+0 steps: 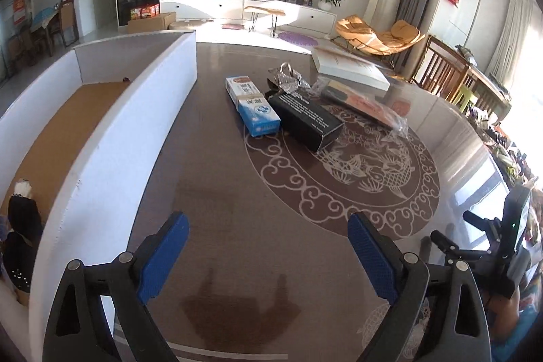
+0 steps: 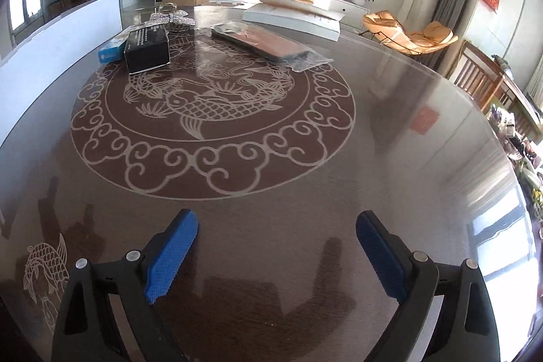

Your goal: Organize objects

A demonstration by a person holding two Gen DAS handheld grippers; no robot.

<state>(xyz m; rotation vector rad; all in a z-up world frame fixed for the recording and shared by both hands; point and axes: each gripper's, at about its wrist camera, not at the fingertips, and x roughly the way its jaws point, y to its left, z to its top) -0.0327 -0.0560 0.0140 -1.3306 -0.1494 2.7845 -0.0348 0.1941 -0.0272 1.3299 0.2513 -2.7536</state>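
The big white box (image 1: 112, 131) on the left runs off the edge of the left wrist picture, so only part of its brown floor shows. A dark thing (image 1: 20, 226) lies in its near corner, too cut off to name. The wrapped flat pack (image 1: 366, 102) is hard to read through its shiny plastic. A silver bow (image 1: 288, 78) peeks out behind the black box (image 1: 305, 121), partly hidden.

The left gripper (image 1: 268, 253) has its blue pads wide apart with nothing between them (only bare table (image 1: 220, 209) below). The right gripper (image 2: 276, 255) is spread wide too, and empty.

The blue box (image 1: 253, 106) and black box lie side by side, touching, well ahead of both grippers. A white book (image 1: 349, 67) lies farther back.
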